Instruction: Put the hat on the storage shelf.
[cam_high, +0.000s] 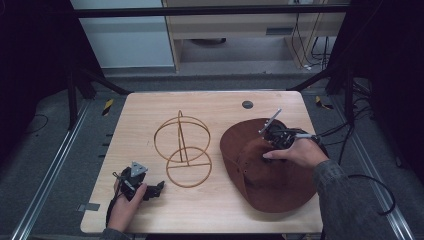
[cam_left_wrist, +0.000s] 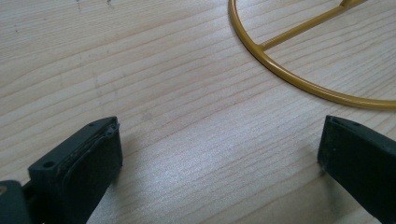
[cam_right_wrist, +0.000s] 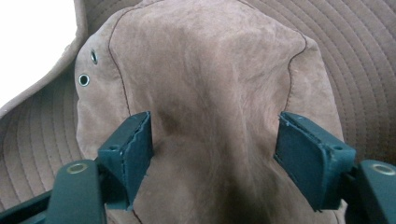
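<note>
Between parted jaws, hat crown (cam_right_wrist: 210, 93)

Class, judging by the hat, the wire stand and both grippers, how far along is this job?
Done: nothing yet; the brown suede brimmed hat lies on the wooden table, apart from the yellow wire hat stand. In hand: the right gripper, jaws open, straddles the crown. Left: gripping, lifting, placing on the stand. The left gripper idles open.

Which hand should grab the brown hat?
The right. The right gripper already has its open jaws on either side of the hat's crown. The left gripper sits far off, beside the wire stand.
</note>
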